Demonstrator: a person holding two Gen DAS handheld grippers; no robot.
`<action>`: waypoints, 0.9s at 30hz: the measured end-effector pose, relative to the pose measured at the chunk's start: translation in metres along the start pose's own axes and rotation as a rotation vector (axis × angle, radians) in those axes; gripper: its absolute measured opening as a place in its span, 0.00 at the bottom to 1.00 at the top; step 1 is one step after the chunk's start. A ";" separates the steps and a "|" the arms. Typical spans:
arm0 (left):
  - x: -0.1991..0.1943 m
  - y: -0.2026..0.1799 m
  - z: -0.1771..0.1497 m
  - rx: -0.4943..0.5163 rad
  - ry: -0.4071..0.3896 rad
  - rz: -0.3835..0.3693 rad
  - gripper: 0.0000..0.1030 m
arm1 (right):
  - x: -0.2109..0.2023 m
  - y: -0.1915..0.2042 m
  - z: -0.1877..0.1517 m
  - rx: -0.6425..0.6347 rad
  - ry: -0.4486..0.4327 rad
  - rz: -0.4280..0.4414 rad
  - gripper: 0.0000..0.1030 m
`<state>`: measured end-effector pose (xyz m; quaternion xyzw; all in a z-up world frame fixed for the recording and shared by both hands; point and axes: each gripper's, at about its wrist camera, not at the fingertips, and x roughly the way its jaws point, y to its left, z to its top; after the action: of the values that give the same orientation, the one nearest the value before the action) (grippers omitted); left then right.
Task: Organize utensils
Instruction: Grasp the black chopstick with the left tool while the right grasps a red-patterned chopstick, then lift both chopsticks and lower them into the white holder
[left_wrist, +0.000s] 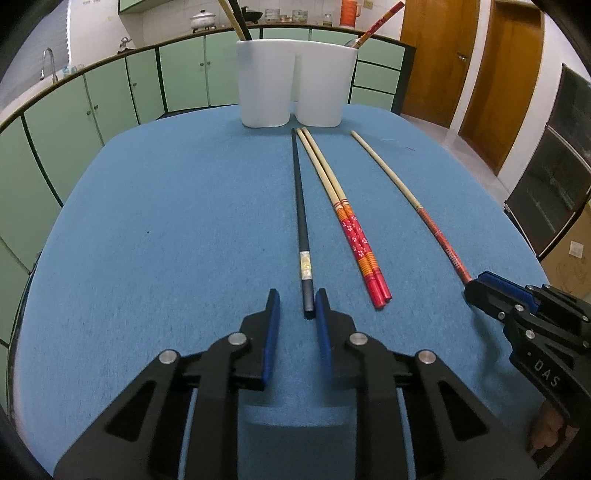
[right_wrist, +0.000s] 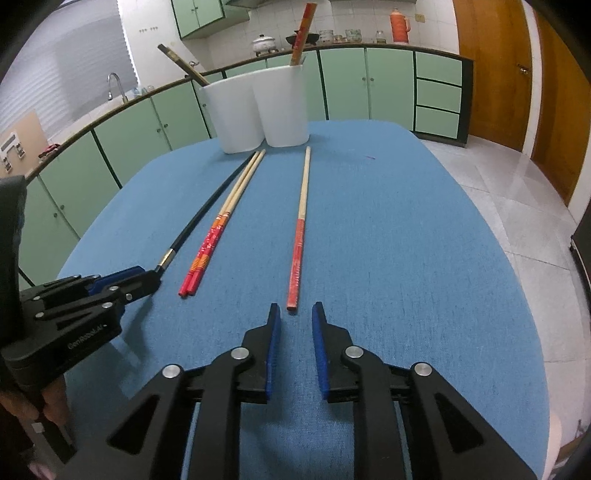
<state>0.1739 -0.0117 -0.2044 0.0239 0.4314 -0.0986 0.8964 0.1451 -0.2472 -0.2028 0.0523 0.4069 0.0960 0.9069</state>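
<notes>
A black chopstick (left_wrist: 300, 218) lies on the blue table, its near end between the tips of my open left gripper (left_wrist: 297, 301), untouched. A pair of red-handled chopsticks (left_wrist: 345, 218) lies to its right. A single red-handled chopstick (right_wrist: 300, 229) lies further right, its near end just ahead of my open right gripper (right_wrist: 294, 314). A white two-compartment holder (left_wrist: 297, 83) stands at the far edge with chopsticks in both compartments. The left gripper (right_wrist: 153, 277) shows in the right wrist view at the black chopstick's (right_wrist: 207, 210) end. The right gripper (left_wrist: 476, 286) shows in the left wrist view.
The blue table (left_wrist: 166, 221) is rounded, with edges near on both sides. Green kitchen cabinets (left_wrist: 110, 99) and a sink run behind. Wooden doors (right_wrist: 517, 74) and tiled floor are to the right.
</notes>
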 end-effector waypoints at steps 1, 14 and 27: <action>0.001 -0.001 0.001 0.000 0.000 0.001 0.20 | 0.001 0.001 0.000 -0.006 0.001 -0.002 0.18; 0.001 0.005 0.003 -0.018 -0.005 0.000 0.35 | 0.006 0.007 0.002 -0.030 -0.004 -0.013 0.20; 0.007 0.008 0.010 -0.058 0.000 -0.035 0.05 | 0.007 0.006 0.004 -0.022 -0.001 -0.043 0.06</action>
<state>0.1872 -0.0066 -0.2043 -0.0096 0.4345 -0.1018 0.8948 0.1520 -0.2397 -0.2046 0.0337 0.4065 0.0811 0.9094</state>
